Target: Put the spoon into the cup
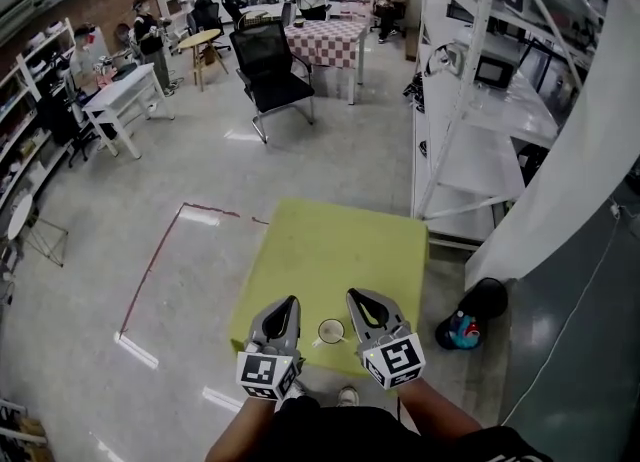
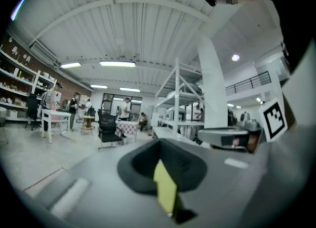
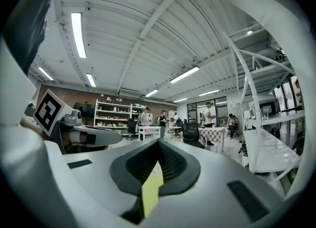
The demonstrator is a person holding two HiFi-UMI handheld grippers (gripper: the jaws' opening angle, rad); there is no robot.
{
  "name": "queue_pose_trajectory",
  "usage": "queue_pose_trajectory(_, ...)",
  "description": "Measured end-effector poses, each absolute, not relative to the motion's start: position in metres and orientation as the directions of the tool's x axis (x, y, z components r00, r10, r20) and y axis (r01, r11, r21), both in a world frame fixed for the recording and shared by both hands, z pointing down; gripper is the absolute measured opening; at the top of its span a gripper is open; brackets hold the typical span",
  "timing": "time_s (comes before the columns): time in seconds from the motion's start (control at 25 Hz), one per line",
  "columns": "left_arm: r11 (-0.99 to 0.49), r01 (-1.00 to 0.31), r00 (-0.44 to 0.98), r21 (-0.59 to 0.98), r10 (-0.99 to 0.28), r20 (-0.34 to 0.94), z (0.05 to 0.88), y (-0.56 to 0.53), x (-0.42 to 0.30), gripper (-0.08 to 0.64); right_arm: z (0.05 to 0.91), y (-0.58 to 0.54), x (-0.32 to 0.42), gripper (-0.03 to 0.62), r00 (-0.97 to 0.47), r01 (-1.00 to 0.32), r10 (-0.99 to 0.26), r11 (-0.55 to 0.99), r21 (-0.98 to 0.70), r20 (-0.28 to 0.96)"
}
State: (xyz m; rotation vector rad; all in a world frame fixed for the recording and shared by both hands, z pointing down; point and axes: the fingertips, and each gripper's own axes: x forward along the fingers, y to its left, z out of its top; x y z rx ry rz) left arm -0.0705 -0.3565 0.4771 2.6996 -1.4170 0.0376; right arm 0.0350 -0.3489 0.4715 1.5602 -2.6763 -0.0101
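Note:
A small white cup (image 1: 331,331) stands near the front edge of the yellow-green table (image 1: 330,250). A thin pale handle, probably the spoon (image 1: 317,342), sticks out at the cup's lower left; it is too small to be sure. My left gripper (image 1: 291,300) hangs just left of the cup and my right gripper (image 1: 353,293) just right of it, both raised above the table. Each is shut with nothing in it. In the left gripper view the jaws (image 2: 159,143) meet and point level across the room. The right gripper view shows the same (image 3: 159,142).
A white shelving rack (image 1: 470,150) stands at the table's right, with a black bag (image 1: 472,318) on the floor beside it. A black office chair (image 1: 270,70) and a checked table (image 1: 330,40) are farther back. Red tape (image 1: 150,270) marks the floor at left. People stand at the back.

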Motion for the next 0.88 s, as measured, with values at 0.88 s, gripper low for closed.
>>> queue_pose_trajectory(0.88,-0.632,-0.764,0.638,0.132,-0.77,0.008,0.464,-0.346,-0.053,0.006,0.464,-0.34,0.032,0.006,-0.48,-0.877,-0.877,0.48,0.025,0.006)
